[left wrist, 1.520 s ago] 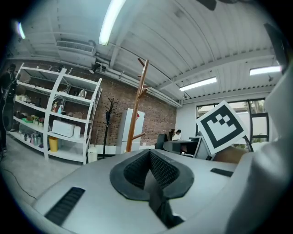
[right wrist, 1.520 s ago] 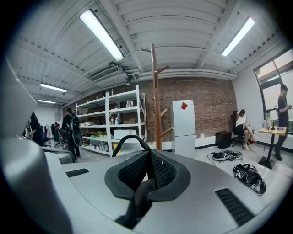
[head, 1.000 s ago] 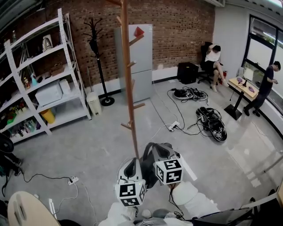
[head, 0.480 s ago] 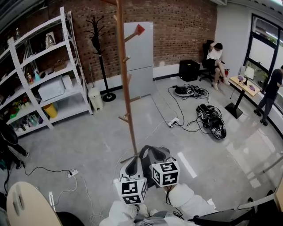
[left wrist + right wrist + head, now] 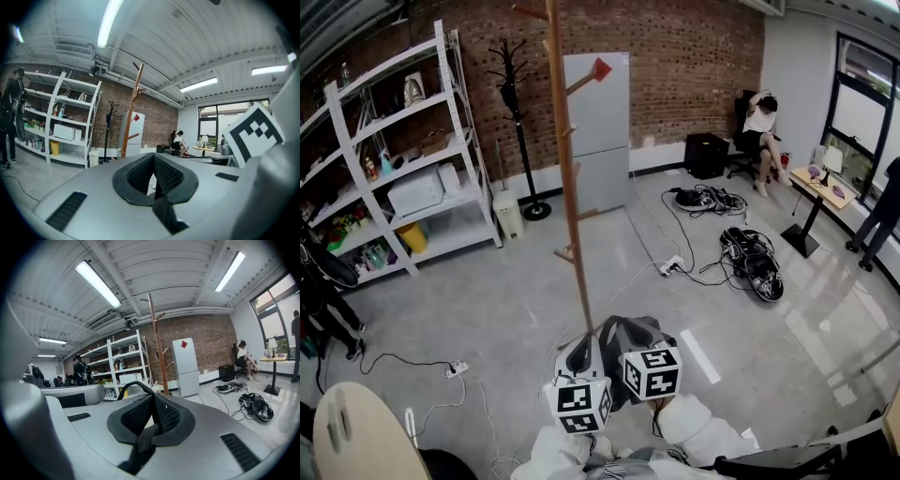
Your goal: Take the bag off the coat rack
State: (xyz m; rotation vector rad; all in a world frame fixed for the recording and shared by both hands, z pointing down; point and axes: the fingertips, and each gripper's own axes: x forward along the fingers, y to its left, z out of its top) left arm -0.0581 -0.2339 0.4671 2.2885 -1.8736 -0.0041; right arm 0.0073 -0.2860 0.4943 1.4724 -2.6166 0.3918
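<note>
Hardly anything has shifted in the head view: left gripper [image 5: 581, 354] and right gripper [image 5: 628, 330] stay low beside the coat rack [image 5: 567, 187] foot. Left gripper view: jaws pinch the black bag strap [image 5: 160, 212], short of the rack. Right gripper view: jaws clamp the strap, its loop arching over them.

Wooden coat rack [image 5: 566, 169], glossy floor [image 5: 506, 291]

White sleeves [image 5: 703, 427] on both arms, puffy fabric, creased. L gripper [image 5: 581, 347]: smooth grey shell w/ a cube [image 5: 577, 408] of black-and-white square markers. R gripper [image 5: 623, 330]: same build, own marker cube [image 5: 652, 372], different pattern. Close up, both alike: grey moulded housing, black pads [image 5: 168, 176] w/ fine mesh texture set in a thick black rim, dark ribbed slots [image 5: 65, 211] let into the grey.
</note>
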